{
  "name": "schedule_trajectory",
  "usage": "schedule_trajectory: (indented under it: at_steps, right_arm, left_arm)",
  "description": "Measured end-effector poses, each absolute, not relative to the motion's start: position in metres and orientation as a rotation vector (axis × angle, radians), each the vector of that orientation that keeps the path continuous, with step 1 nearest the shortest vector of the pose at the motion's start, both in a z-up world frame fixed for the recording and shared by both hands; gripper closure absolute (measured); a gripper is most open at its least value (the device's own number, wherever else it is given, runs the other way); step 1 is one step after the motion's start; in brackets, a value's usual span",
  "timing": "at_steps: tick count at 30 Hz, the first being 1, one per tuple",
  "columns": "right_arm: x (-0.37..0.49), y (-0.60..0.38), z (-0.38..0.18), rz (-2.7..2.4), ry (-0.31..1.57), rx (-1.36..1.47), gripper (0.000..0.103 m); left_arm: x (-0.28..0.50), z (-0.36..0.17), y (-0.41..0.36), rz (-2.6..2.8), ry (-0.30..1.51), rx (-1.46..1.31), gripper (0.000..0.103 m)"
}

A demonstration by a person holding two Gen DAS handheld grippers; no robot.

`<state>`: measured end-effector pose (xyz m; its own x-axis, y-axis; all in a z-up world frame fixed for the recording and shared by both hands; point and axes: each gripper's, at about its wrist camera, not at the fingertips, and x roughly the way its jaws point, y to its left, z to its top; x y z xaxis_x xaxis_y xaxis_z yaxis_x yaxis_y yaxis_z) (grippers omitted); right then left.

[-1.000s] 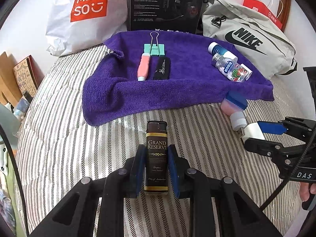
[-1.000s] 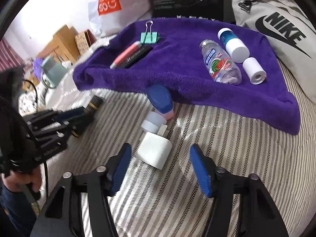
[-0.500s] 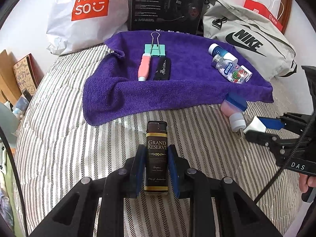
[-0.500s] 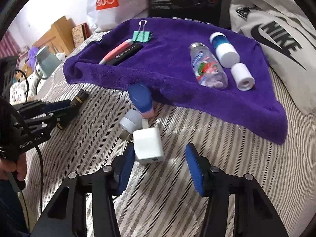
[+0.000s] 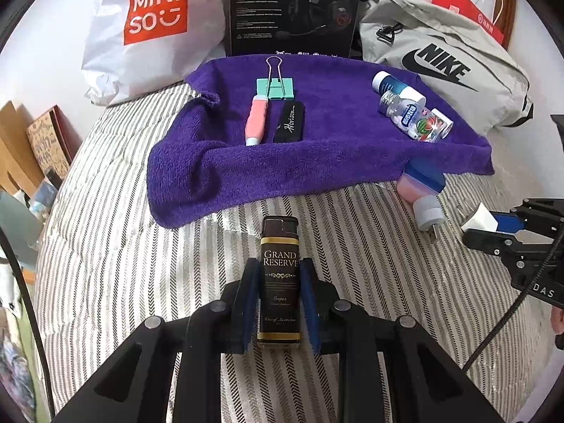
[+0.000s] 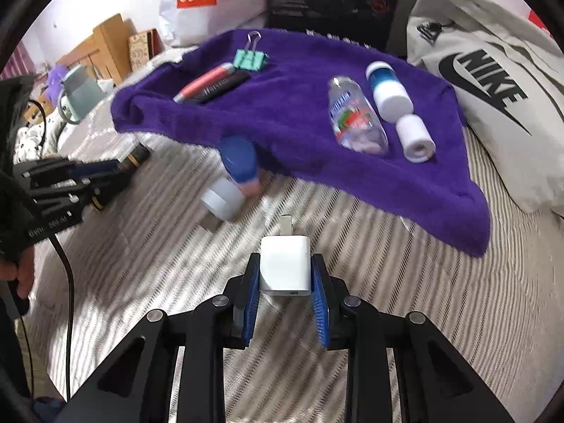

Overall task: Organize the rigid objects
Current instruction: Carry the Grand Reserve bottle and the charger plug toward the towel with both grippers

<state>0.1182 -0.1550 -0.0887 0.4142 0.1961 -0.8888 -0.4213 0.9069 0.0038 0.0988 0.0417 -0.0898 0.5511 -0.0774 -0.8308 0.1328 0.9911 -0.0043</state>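
My left gripper (image 5: pixel 280 275) is shut on a dark brown "Grand Reserve" lighter (image 5: pixel 280 271) over the striped bed, short of the purple towel (image 5: pixel 317 162). My right gripper (image 6: pixel 284 264) is shut on a white plug charger (image 6: pixel 285 264); the charger also shows in the left wrist view (image 5: pixel 479 219). On the towel lie a green binder clip (image 5: pixel 275 86), a pink pen (image 5: pixel 256 120), a black case (image 5: pixel 289 127), a clear bottle (image 6: pixel 354 120), a blue-white bottle (image 6: pixel 386 90) and a white roll (image 6: pixel 416 137). A blue-capped pink bottle (image 6: pixel 238 172) lies at the towel's front edge.
A Miniso bag (image 5: pixel 151 17), a black headset box (image 5: pixel 294 7) and a grey Nike bag (image 5: pixel 444 67) stand behind the towel. Cardboard and boxes (image 5: pixel 38 141) lie off the bed's left side. The left gripper and hand show in the right wrist view (image 6: pixel 70 183).
My right gripper has moved onto the white charger and shut on it, lifting it off the bed. My left gripper has stayed put with the lighter.
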Motion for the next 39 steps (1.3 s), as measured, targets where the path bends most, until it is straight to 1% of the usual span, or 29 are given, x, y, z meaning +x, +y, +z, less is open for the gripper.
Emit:
schedule_trajectory:
  at_steps: [13, 20, 39]
  right_arm:
    - [0.113, -0.158, -0.089, 0.39, 1.035, -0.228, 0.076]
    - [0.112, -0.159, -0.088, 0.402, 1.043, -0.228, 0.077]
    - [0.104, -0.165, -0.07, 0.449, 1.018, -0.199, 0.077]
  left_arm:
    - [0.103, -0.091, 0.038, -0.115, 0.979, 0.076, 0.08]
    - [0.103, -0.09, 0.039, -0.121, 0.989, 0.058, 0.08]
    - [0.102, -0.054, 0.044, -0.15, 0.947, -0.001, 0.08]
